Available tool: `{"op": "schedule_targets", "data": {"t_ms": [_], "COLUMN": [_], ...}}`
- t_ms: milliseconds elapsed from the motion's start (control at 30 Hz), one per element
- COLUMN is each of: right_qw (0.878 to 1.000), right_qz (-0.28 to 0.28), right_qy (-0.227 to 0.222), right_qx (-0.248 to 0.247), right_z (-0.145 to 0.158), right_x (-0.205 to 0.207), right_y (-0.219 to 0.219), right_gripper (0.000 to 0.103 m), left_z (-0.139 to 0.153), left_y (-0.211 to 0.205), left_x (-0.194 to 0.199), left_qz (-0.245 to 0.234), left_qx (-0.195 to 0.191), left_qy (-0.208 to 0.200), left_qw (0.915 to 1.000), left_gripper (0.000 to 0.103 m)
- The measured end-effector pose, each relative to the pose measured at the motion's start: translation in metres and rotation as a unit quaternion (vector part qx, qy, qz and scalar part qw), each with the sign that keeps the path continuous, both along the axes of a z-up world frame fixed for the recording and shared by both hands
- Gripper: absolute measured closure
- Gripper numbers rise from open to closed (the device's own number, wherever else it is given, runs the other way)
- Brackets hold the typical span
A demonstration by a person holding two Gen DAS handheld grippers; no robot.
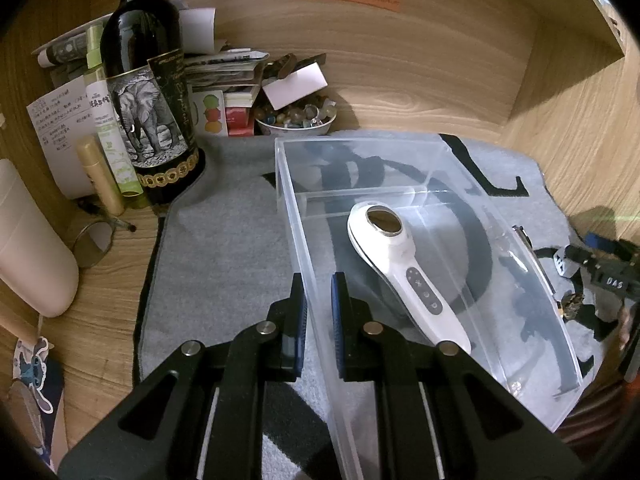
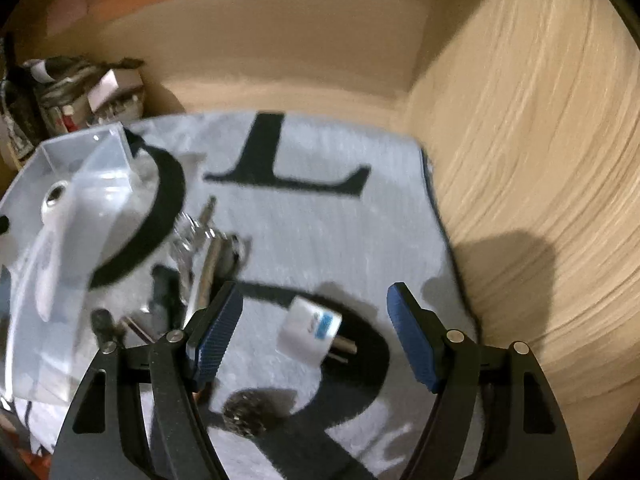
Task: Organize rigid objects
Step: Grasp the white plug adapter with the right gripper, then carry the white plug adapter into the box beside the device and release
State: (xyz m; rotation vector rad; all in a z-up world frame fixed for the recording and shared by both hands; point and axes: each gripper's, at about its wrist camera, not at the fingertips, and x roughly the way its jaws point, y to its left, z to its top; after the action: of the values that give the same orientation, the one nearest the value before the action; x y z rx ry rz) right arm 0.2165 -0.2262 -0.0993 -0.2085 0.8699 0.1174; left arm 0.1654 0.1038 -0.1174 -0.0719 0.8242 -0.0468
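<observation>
My left gripper [image 1: 319, 316] is shut on the near wall of a clear plastic box [image 1: 360, 152], one pad outside and one inside. A white handheld device [image 1: 400, 268] with a round metal head lies in the box. In the blurred right wrist view the box [image 2: 80, 152] and the device [image 2: 52, 240] are at the left. My right gripper [image 2: 315, 294] stands open above the grey mat [image 2: 340, 232], holding nothing. A white plug adapter [image 2: 308, 330] lies on the mat below the gap between its fingers. Metal tools [image 2: 208, 264] lie beside the box.
A dark wine bottle [image 1: 148, 92], a gold tube [image 1: 102, 180], papers and a bowl of beads [image 1: 296, 120] crowd the back left. A white bottle [image 1: 32, 248] stands at the far left. A dark round lump [image 2: 244, 412] lies near my right gripper. A wooden side wall [image 2: 540, 160] closes the right.
</observation>
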Motion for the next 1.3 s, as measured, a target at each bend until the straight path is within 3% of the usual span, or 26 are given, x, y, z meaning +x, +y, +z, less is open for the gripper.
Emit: {"op": "schedule_targets", "data": {"t_ms": [267, 400, 533, 933, 1300], "right_qw": [0.999, 0.998, 0.998, 0.997, 0.981], "right_qz": [-0.014, -0.008, 0.002, 0.067, 0.166], "right_qy": [0.038, 0.044, 0.033, -0.031, -0.088], "right_qx": [0.031, 0.046, 0.046, 0.038, 0.051], "right_z": [-0.03, -0.031, -0.028, 0.015, 0.059], "right_x": [0.001, 0.001, 0.003, -0.003, -0.015], "right_y": [-0.018, -0.021, -0.017, 0.027, 0.096], "right_gripper": [0.032, 0.055, 0.055, 0.057, 0.057], "left_z": [0.0, 0.0, 0.0, 0.0, 0.0], "left_y": [-0.002, -0.001, -0.002, -0.002, -0.002], "left_x": [0.002, 0.002, 0.002, 0.003, 0.003], "left_qz": [0.001, 0.001, 0.001, 0.001, 0.0], "left_qx": [0.006, 0.005, 0.006, 0.004, 0.003], "left_qy": [0.003, 0.003, 0.003, 0.003, 0.003], "left_qw": [1.0, 1.0, 1.0, 1.0, 1.0], "left_gripper": [0.092, 0.092, 0.092, 0.092, 0.092]}}
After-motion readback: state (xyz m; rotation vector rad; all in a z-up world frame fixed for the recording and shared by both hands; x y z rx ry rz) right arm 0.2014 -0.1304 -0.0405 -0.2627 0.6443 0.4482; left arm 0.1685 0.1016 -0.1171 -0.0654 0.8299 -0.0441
